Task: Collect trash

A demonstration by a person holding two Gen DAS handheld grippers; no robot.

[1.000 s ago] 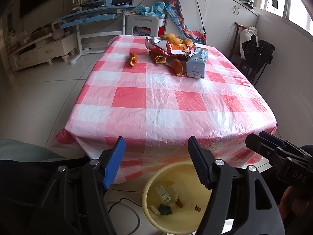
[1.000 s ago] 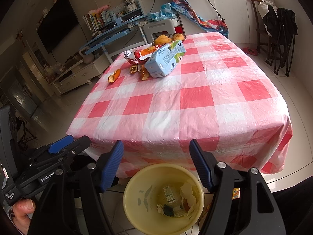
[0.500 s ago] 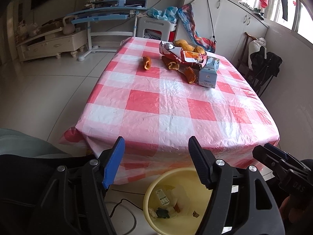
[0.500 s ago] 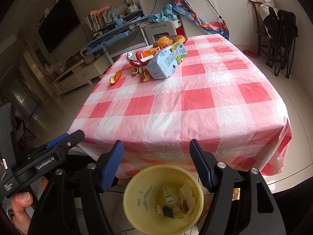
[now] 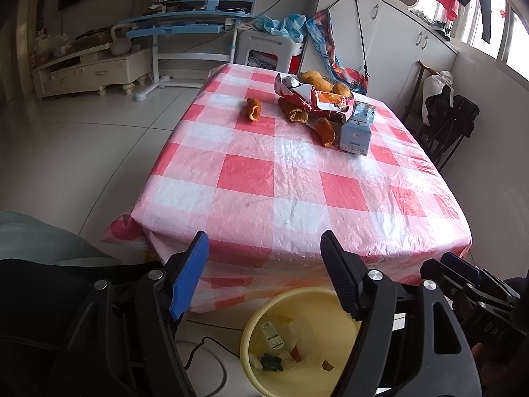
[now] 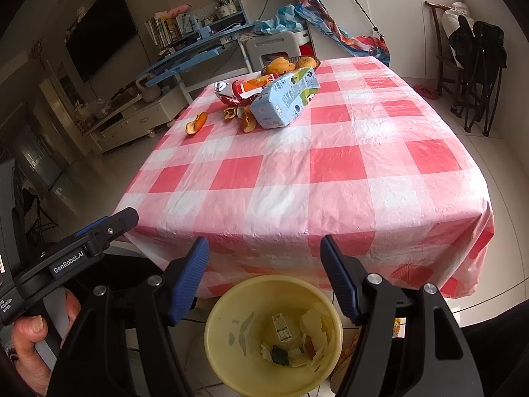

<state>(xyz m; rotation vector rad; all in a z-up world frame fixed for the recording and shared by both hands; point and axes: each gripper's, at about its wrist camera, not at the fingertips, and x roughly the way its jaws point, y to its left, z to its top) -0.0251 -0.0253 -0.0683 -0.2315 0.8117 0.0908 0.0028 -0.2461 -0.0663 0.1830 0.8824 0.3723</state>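
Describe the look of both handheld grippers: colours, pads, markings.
Both match: the left gripper and the right gripper are black plastic frames with silver pivot bolts and two angled fingers faced with ribbed blue pads. White "GenRobot.AI" lettering runs along the left gripper's body in the right wrist view.

Your right gripper (image 6: 264,274) hangs open, empty, over the yellow bin (image 6: 231,360); carton (image 6: 285,98) lies on the table (image 6: 330,172).

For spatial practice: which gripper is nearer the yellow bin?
Right. Right gripper hangs directly over the yellow bin; left gripper, empty jaws just opening, sits left of it.
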